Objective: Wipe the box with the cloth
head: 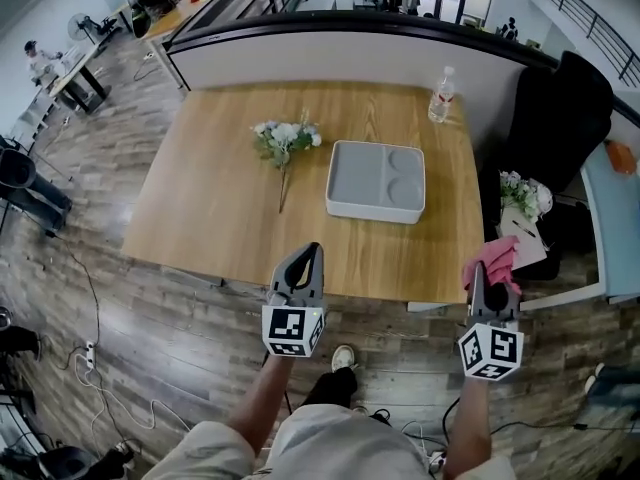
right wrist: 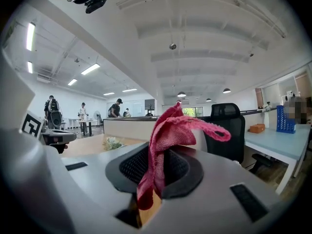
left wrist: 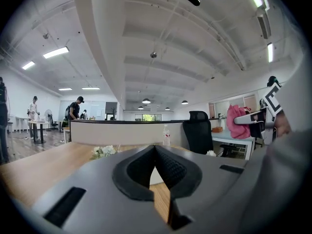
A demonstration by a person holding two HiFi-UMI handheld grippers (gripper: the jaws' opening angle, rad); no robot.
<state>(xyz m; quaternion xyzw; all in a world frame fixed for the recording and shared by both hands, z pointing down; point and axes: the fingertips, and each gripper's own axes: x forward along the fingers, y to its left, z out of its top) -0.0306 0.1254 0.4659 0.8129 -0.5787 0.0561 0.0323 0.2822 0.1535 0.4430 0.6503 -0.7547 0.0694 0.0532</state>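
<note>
Jaws of the left gripper (head: 312, 250), at six o'clock, meet on nothing; the right gripper (head: 480, 268), at five o'clock, clamps the pink cloth (head: 492, 258). Beyond, near one o'clock, the grey box (head: 375, 181) rests on the table (head: 210, 208); whatever lies under its recessed top is hidden.

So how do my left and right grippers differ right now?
The left gripper has its jaws shut on nothing; the right gripper has its jaws shut on the pink cloth, which sticks up out of them. In the head view the left gripper is at the middle of the table's near edge, the right gripper by its near right corner. Both are short of the grey box.
</note>
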